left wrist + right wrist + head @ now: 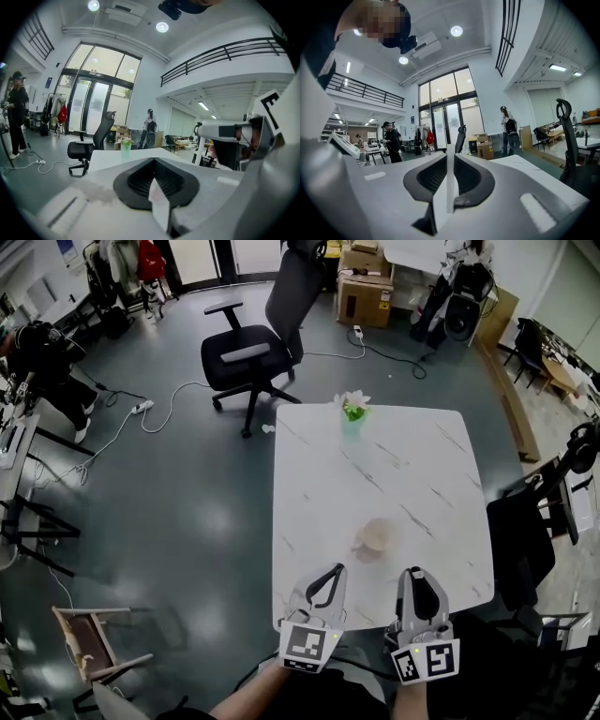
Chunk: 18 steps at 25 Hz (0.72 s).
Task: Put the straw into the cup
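Head view: cream round cup (378,535) mid-frame on white marble-look table (422,456). Right gripper (417,592) clamped on thin white straw (450,173); left gripper (325,589) pinching white paper-like strip (157,194).

- The straw (449,187): lower end hidden between the jaws of the right gripper (450,160).
- The white scrap (158,202) in the left gripper (154,163): too blurred to identify.
- The cup (378,535): inside too small to tell.

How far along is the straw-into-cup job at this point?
Done: nothing yet; the cup on the table looks empty. In hand: the right gripper clamps a thin white strip, apparently the straw; the left gripper pinches a pale scrap I cannot identify. Left: bring the straw over the cup and lower it in.
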Tool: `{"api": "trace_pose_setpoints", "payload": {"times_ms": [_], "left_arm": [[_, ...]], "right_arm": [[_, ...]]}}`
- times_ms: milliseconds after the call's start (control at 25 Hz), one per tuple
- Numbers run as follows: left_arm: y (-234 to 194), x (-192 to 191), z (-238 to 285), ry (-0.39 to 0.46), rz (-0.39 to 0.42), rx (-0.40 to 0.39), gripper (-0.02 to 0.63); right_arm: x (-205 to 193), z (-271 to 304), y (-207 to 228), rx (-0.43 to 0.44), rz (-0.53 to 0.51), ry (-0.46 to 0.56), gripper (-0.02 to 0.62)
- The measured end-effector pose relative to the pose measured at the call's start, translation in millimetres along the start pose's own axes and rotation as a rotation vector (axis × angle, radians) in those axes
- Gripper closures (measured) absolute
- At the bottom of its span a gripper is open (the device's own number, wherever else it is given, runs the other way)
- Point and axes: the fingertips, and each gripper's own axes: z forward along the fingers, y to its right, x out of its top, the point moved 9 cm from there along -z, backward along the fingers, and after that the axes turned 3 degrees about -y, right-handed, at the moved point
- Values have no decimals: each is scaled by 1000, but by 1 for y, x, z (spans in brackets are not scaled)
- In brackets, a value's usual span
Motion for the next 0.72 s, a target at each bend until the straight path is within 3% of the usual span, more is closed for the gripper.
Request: {"api": "trace_pose_setpoints", "payload": {"times_ms": [720], "left_arm": [[11, -8, 40, -101, 2, -13, 604]], "right_arm": [[-14, 56, 41, 53, 13, -37, 551]]}}
